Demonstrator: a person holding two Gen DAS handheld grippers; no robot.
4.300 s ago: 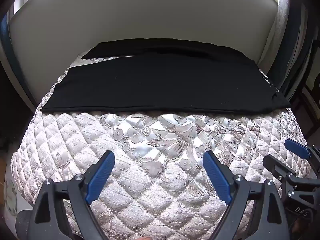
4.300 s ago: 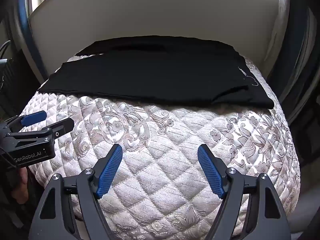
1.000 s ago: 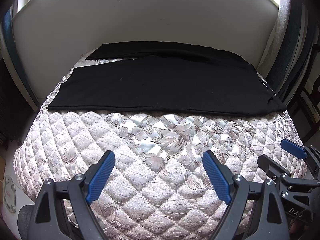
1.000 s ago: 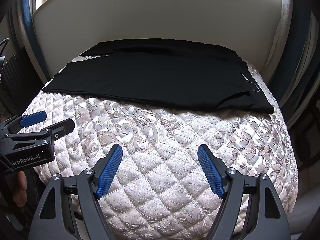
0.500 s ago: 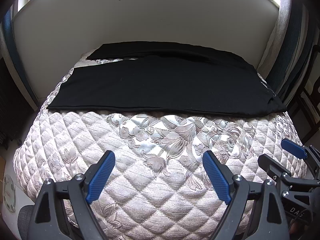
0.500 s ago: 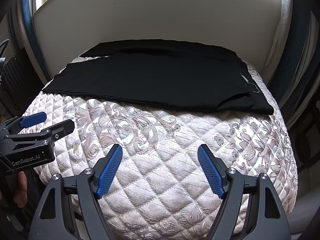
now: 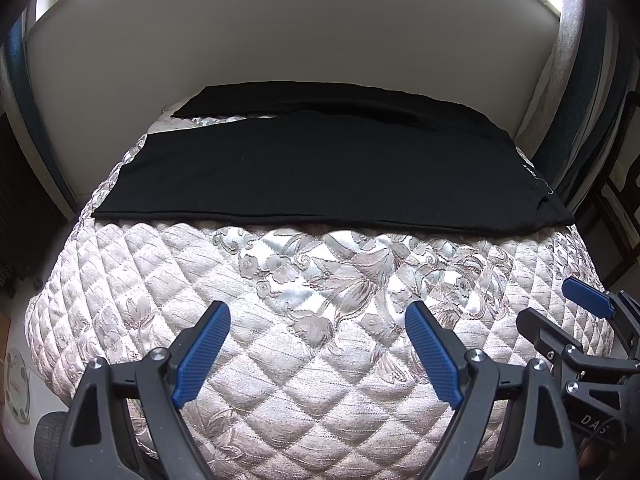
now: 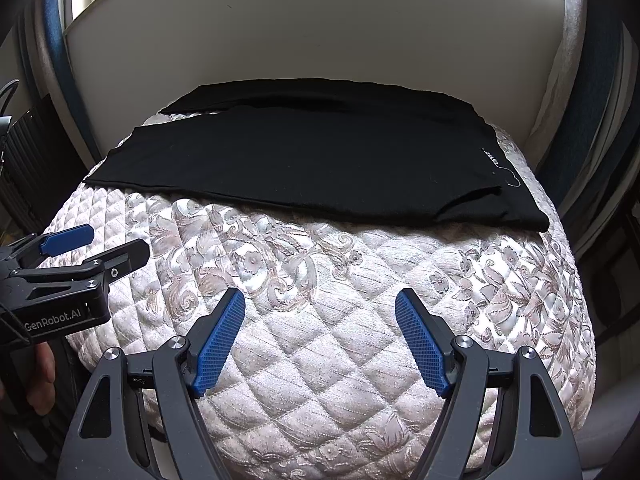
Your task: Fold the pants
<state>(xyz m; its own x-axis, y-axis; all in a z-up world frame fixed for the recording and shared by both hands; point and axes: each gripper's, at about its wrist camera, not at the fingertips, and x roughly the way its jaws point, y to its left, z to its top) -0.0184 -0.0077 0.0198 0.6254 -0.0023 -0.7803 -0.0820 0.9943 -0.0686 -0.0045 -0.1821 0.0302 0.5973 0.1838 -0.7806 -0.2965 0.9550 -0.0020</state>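
Black pants (image 7: 328, 168) (image 8: 304, 160) lie flat across the far half of the quilted mattress (image 7: 320, 304) (image 8: 320, 280), legs pointing left and waistband at the right, one leg laid partly over the other. A small label (image 8: 491, 158) shows near the waistband. My left gripper (image 7: 316, 344) hovers open over the near part of the mattress, well short of the pants. To its right, my right gripper (image 8: 320, 336) hangs at the same distance, open too, with nothing between its blue pads. Each gripper appears at the edge of the other's view.
A pale padded headboard (image 7: 304, 40) rises right behind the pants. Blue and grey curtains (image 8: 592, 92) hang at the right, with dark furniture (image 7: 616, 208) beside the bed. The mattress drops off at left, right and front. A hand (image 8: 38, 376) holds the left gripper.
Both views sit slightly further back and higher than 4.3 s ago. Over the last second almost nothing has moved; the pants lie as before and both grippers stay open.
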